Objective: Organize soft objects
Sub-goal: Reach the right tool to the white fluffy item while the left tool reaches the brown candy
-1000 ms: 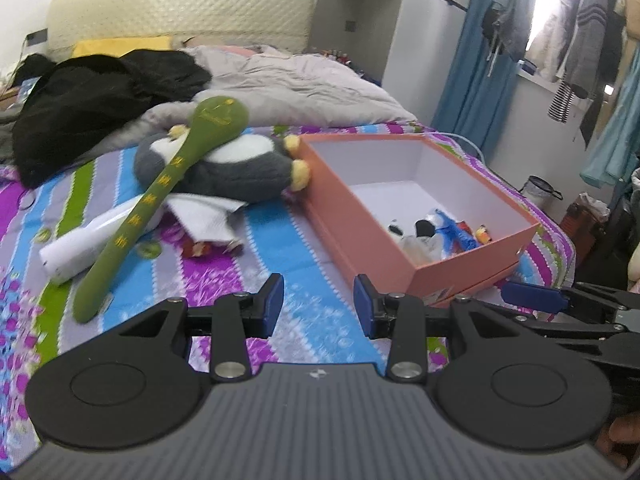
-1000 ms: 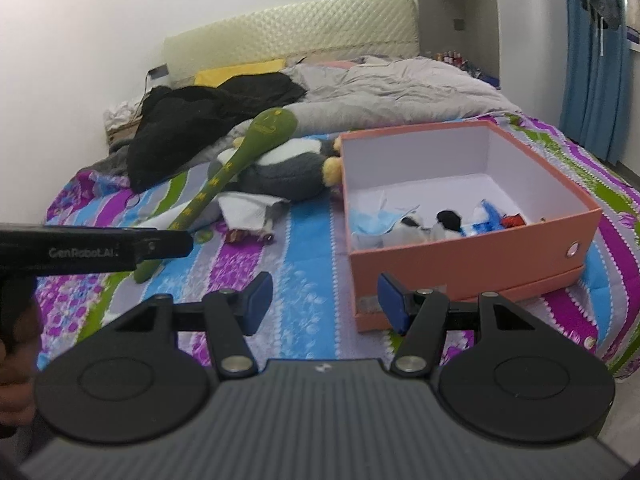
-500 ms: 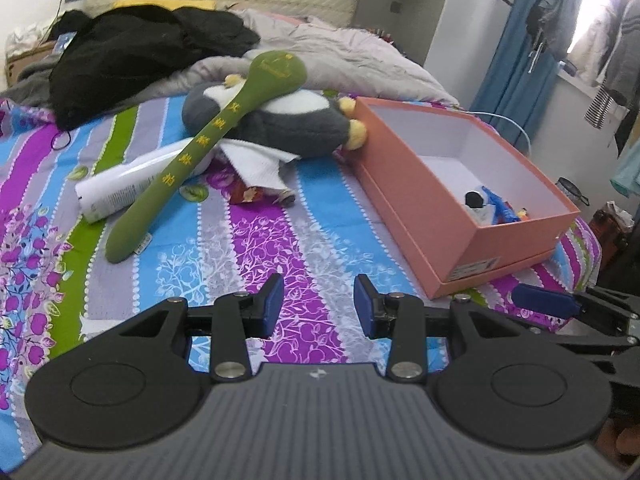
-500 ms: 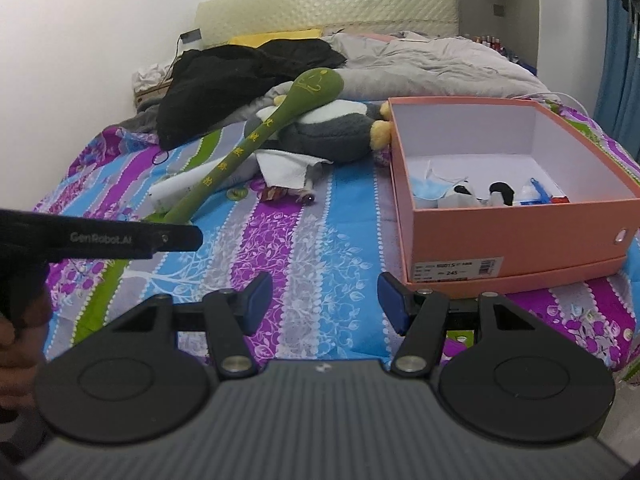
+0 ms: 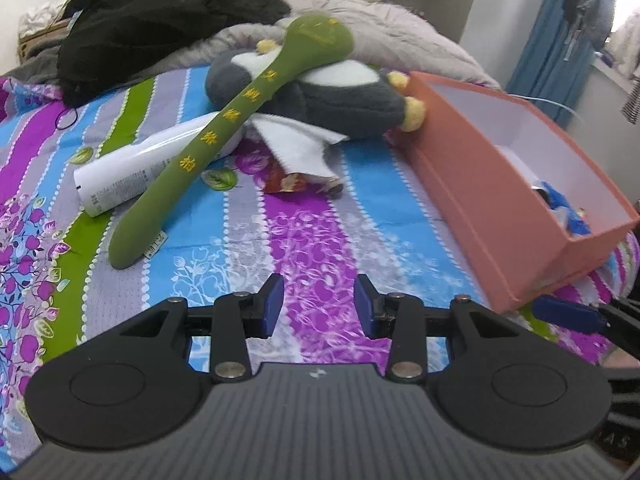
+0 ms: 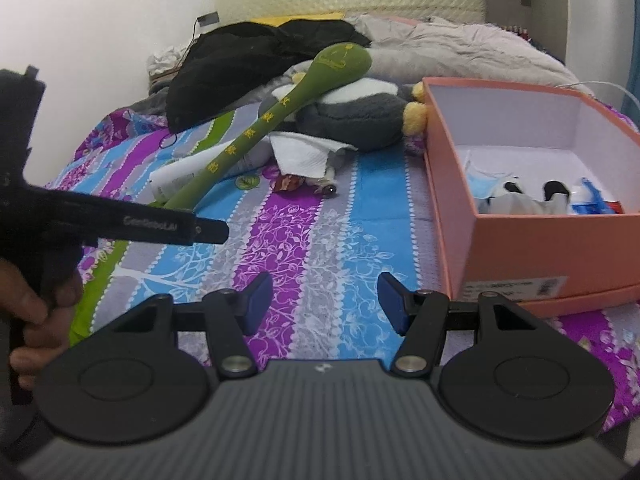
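A long green plush stick [image 5: 224, 128] [image 6: 280, 116] with a round head leans across a grey and white penguin plush [image 5: 344, 92] [image 6: 360, 112] on the striped bedsheet. A white cloth [image 5: 296, 144] [image 6: 308, 152] lies in front of the penguin. An open salmon cardboard box [image 5: 500, 184] [image 6: 552, 240] at the right holds a blue mask and small toys. My left gripper [image 5: 319, 304] hovers open over the sheet, well short of the plush. My right gripper [image 6: 325, 300] is open too, left of the box's near corner. Nothing sits between either pair of fingers.
A white tube [image 5: 136, 172] [image 6: 180, 176] lies under the green stick, a small wrapper [image 5: 288, 182] [image 6: 288, 182] beside the cloth. Black clothing [image 5: 160, 28] and a grey quilt [image 6: 460, 48] pile at the headboard. A hand [image 6: 36, 304] grips the left tool.
Both grippers have dropped lower and come closer to the bed. The plush toys and the box now look larger and nearer. Jaw gaps are unchanged.
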Action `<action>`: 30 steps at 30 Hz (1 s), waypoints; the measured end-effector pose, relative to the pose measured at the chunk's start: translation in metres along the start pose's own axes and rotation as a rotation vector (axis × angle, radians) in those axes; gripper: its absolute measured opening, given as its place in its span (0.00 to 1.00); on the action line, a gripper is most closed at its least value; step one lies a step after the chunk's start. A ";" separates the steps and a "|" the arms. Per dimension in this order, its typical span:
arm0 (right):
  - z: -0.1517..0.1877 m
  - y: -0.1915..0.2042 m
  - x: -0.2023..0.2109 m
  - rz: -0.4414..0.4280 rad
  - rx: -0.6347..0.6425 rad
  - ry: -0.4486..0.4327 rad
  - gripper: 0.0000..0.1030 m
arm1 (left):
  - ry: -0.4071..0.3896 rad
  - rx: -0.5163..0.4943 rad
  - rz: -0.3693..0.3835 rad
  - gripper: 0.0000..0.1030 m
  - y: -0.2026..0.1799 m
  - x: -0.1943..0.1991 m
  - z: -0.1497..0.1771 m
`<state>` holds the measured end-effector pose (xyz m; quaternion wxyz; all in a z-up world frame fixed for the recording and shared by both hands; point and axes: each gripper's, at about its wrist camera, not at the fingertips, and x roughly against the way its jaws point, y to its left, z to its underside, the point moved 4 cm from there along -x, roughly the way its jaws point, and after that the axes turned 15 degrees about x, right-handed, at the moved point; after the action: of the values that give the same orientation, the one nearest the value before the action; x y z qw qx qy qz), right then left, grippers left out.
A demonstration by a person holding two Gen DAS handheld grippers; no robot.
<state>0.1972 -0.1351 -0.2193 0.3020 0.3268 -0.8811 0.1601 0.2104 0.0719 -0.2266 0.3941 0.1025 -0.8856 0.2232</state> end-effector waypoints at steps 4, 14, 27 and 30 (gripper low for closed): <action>-0.006 -0.003 -0.027 -0.018 0.012 0.001 0.59 | 0.002 0.023 -0.027 0.43 0.007 -0.023 -0.011; -0.030 -0.014 -0.104 -0.035 0.056 -0.009 0.58 | 0.005 0.059 -0.043 0.43 0.017 -0.077 -0.047; -0.059 -0.026 -0.189 -0.047 0.146 -0.006 0.53 | 0.060 0.010 -0.008 0.57 0.013 -0.149 -0.087; -0.062 -0.024 -0.204 -0.057 0.175 0.000 0.52 | 0.076 0.014 0.006 0.57 0.016 -0.161 -0.093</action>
<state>0.3627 -0.0255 -0.2998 0.2767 0.3770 -0.8541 0.2275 0.3727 0.1317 -0.2963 0.4259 0.0943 -0.8688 0.2344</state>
